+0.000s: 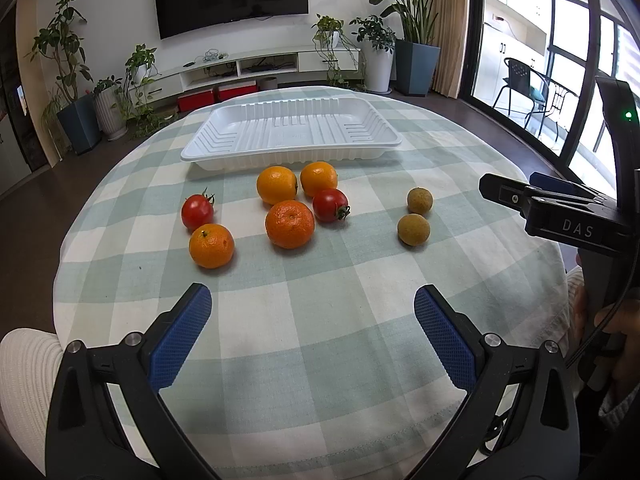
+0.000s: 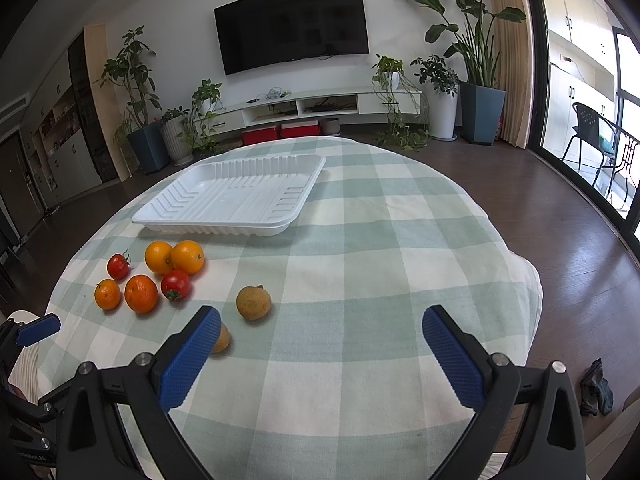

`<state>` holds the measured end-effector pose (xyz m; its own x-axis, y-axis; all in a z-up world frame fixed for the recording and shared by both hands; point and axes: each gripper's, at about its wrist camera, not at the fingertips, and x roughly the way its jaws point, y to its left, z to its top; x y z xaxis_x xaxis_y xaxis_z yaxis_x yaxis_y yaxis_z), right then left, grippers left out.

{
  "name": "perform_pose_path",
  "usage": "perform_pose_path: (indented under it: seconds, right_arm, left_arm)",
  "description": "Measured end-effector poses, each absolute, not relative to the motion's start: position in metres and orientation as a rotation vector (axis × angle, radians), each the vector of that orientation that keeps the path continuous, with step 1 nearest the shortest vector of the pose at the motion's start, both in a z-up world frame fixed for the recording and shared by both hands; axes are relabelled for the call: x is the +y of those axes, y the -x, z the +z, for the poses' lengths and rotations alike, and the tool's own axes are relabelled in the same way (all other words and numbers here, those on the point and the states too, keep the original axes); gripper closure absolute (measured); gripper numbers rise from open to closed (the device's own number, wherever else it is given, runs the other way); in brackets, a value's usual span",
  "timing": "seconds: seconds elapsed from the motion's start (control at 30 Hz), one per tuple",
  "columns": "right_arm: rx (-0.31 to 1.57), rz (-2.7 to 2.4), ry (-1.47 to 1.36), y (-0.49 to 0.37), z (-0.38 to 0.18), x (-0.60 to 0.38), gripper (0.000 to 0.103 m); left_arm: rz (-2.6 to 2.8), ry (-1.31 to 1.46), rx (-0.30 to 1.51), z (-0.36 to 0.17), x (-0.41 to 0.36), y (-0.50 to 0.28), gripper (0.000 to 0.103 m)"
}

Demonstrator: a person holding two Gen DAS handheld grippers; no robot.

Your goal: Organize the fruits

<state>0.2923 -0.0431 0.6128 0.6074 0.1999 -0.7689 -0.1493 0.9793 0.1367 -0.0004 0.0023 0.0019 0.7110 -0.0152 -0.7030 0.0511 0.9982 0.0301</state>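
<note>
An empty white plastic tray (image 1: 224, 148) (image 2: 168, 216) lies at the far side of the checked tablecloth (image 1: 320, 340). In front of it lie several oranges (image 1: 290, 224) (image 2: 141, 293), two red tomatoes (image 1: 197, 211) (image 1: 330, 205) and two small brown fruits (image 1: 413, 229) (image 2: 253, 302). My left gripper (image 1: 312, 320) is open, nearer than the fruit, with nothing between its blue pads. My right gripper (image 2: 320, 344) is open too; its left finger (image 2: 188, 360) partly covers the nearer brown fruit (image 2: 222, 338). In the left wrist view the right gripper (image 1: 520, 200) enters from the right.
The round table's edge drops to a dark wood floor (image 2: 560, 220) on the right. A TV (image 2: 292, 24), a low white cabinet and potted plants stand at the back wall. A chair (image 2: 592, 136) is by the glass door. A hand (image 1: 616, 312) holds the right tool.
</note>
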Motion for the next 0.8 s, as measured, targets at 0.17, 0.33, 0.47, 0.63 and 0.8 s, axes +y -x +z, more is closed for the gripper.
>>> perform_pose_path:
  seconds: [0.17, 0.33, 0.47, 0.63, 0.8]
  right_arm:
    - [0.897, 0.202, -0.061, -0.293, 0.612, -0.042, 0.000]
    - [0.900, 0.206, -0.058, -0.292, 0.612, -0.041, 0.000]
    - [0.904, 0.212, -0.055, -0.290, 0.612, -0.041, 0.000]
    - [0.922, 0.223, -0.051, -0.291, 0.610, -0.038, 0.000]
    - [0.946, 0.240, -0.036, -0.292, 0.607, -0.032, 0.000]
  left_arm:
    - [-0.037, -0.048, 0.779, 0.002, 0.002, 0.001, 0.000]
    - [-0.037, -0.048, 0.783, 0.005, -0.001, 0.002, 0.000]
    - [-0.033, -0.045, 0.788, 0.003, -0.001, 0.002, 0.000]
    - [-0.029, -0.035, 0.805, -0.002, 0.003, -0.002, 0.000]
    - [-0.022, -0.014, 0.824, -0.007, 0.010, -0.007, 0.000]
